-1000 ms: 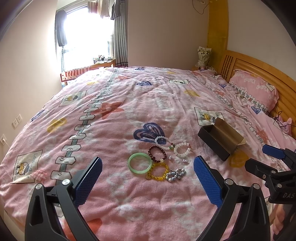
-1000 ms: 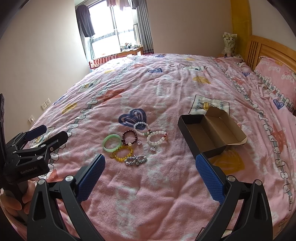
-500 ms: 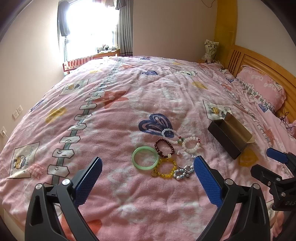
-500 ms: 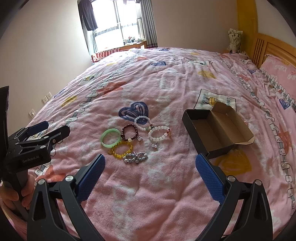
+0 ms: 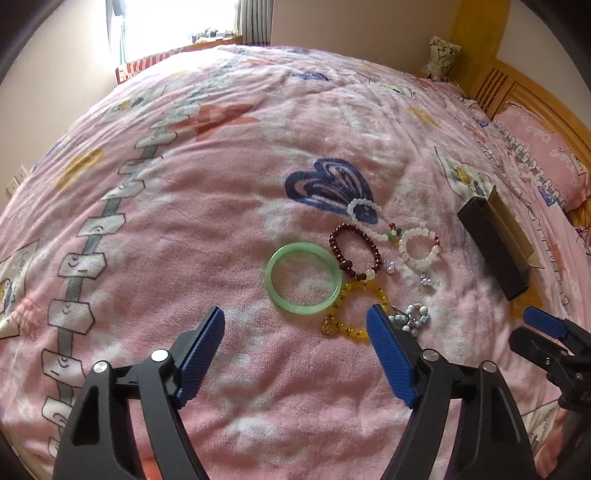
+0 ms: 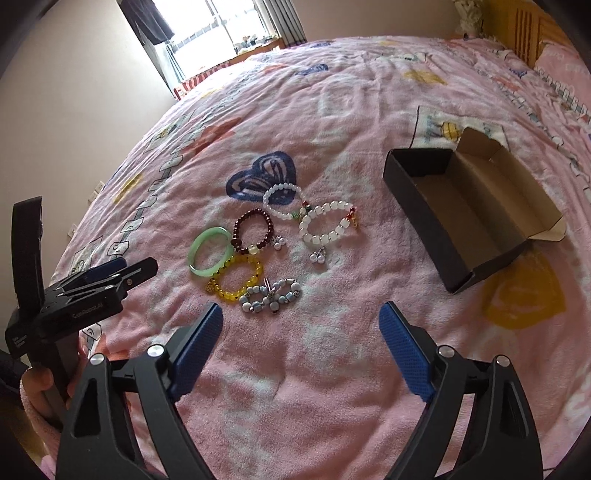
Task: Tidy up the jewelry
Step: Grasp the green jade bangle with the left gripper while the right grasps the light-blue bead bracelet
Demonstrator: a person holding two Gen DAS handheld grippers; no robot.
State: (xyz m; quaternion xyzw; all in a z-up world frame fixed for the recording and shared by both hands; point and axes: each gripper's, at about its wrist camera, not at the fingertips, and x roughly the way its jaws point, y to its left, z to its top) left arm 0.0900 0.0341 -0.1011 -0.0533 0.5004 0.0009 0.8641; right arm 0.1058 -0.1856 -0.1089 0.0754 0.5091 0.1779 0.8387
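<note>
Box (image 6: 469, 218) interior: right view only

Daylight enters through the window (image 5: 177, 26) far ahead of the left gripper (image 5: 295, 325); the pane is overexposed to plain white, with glare spreading onto the curtain edges. The bedspread (image 5: 221, 206) ahead of both grippers is evenly and brightly lit, with soft folds of shadow. The box (image 6: 461, 218) ahead-right of the right gripper (image 6: 301, 323) has a dim interior. Both views show strong fisheye bending and dark corner vignetting. Focus is sharp at centre, softer toward the rims.
</note>
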